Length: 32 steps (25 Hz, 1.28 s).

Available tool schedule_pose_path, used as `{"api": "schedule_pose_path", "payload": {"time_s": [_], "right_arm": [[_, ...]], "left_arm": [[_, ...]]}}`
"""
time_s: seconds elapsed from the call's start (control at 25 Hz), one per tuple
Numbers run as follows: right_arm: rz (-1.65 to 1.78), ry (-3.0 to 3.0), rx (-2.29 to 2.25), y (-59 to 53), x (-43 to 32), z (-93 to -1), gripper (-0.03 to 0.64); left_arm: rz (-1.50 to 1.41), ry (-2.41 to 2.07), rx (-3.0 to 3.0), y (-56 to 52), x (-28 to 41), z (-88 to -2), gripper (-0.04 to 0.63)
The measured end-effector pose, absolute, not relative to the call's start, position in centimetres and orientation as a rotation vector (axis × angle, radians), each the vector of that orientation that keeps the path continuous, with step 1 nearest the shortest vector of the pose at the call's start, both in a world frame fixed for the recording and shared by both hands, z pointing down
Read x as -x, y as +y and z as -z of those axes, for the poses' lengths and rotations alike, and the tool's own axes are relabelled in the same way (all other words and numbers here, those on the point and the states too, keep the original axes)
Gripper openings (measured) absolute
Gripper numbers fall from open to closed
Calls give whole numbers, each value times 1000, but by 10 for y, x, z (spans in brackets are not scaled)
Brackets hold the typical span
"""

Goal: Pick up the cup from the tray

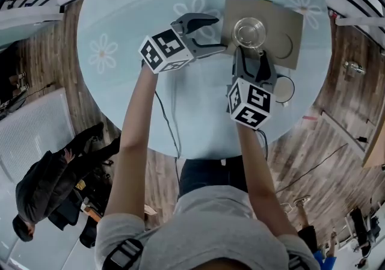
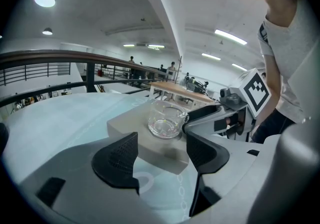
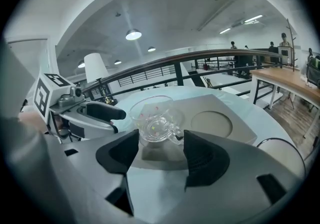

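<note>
Risks tipping the cup (image 3: 152, 119) on its tray (image 3: 237, 111) (right hand-held gripper (image 3: 160, 142) open, empty) by closing off-centre.

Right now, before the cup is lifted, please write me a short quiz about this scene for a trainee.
1. True or false: the glass cup lies on its side on the tray.
2. Which is nearer the cup's handle: A, the left tongs, or B, the right tongs?
3. Fill in: the tray's other round recess is ____.
Key: 1 false, it stands upright; 2 B; 3 empty.
</note>
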State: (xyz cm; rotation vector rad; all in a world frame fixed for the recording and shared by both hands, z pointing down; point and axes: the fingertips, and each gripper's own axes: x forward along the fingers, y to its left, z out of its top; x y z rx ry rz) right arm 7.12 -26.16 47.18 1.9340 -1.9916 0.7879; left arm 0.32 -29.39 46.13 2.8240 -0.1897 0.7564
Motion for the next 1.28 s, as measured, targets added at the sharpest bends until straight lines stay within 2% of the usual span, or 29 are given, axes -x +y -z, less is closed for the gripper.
{"api": "schedule_pose_path", "payload": {"time_s": [0.28, 0.32, 0.44, 0.68, 1.28], "right_arm": [[-673, -2055, -1839, -253, -55, -471, 241], [-663, -2048, -1852, -253, -57, -470, 223], [-647, -2005, -1898, -256, -69, -472, 75], [-523, -2021, -1829, -256, -69, -472, 57], [-514, -2174, -1714, -254, -55, -468, 49]], "left_arm": [[-707, -140, -2846, -299, -12, -461, 299], [-711, -120, -2857, -298, -14, -461, 299], [-763, -65, -2914, -296, -21, -463, 299], [-747, -3, -2974, -298, -38, -459, 299], [-642, 33, -3004, -295, -54, -461, 310]]}}
